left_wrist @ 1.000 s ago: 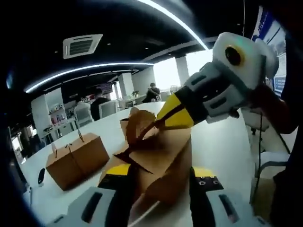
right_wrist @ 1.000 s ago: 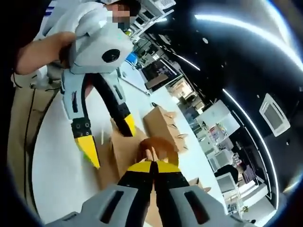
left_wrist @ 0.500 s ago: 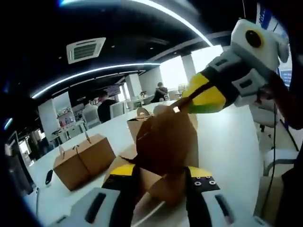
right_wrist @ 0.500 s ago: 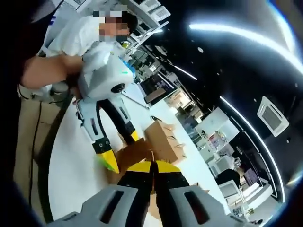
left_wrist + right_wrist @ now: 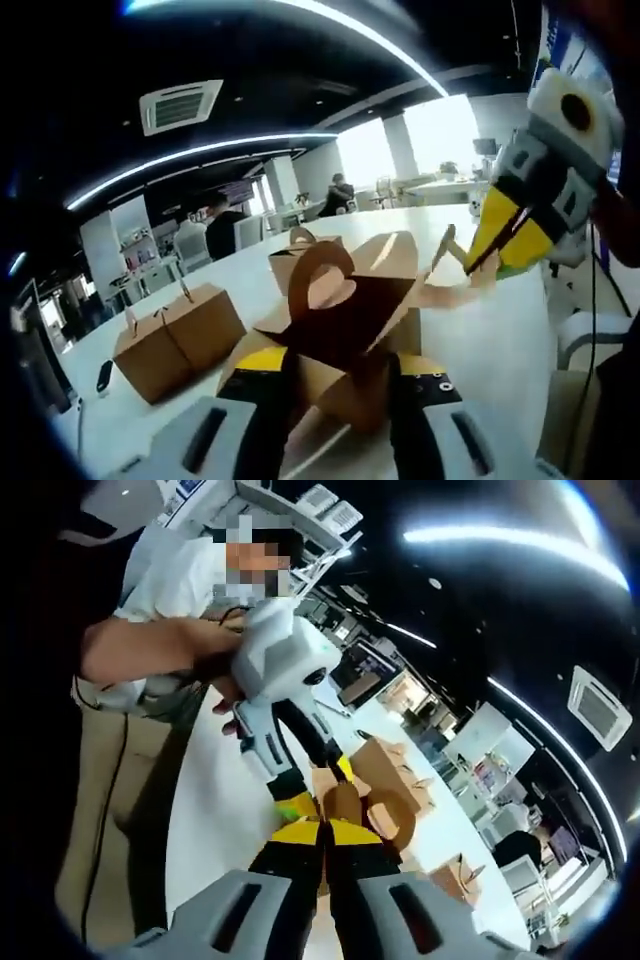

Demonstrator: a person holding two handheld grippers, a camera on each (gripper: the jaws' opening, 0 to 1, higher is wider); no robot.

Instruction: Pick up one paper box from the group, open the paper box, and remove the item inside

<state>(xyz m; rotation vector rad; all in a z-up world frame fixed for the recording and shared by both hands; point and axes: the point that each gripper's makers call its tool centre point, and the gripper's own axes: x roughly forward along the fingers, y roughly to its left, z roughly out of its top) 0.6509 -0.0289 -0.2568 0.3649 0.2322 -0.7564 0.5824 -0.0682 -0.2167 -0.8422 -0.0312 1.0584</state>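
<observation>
Jaws of the left gripper [image 5: 335, 385] are clamped on either side of the paper box [image 5: 345, 330], holding it low at 6 o'clock in the left gripper view, likely so the body stays fixed while the top is worked. Right gripper [image 5: 490, 245] comes in at 3 o'clock there, its yellow tips pinching a side flap [image 5: 445, 275] and drawing it outward. In the right gripper view its own jaws [image 5: 322, 832] are pressed almost together on that brown card at 6 o'clock, with the left gripper [image 5: 290, 780] just beyond.

Box top looks open: arched handle tab [image 5: 320, 280] stands up, dark interior below it. Judgement: opening step is underway, item not yet out.

Farther, at 9 o'clock in the left gripper view, a closed box [image 5: 175, 335] sits on the white table [image 5: 470, 330]; another box [image 5: 290, 260] stands just behind the held one.

Hidden: box contents are in shadow, no item discernible. Held box's underside is cut off by the jaws; cannot tell whether it touches the table.
</observation>
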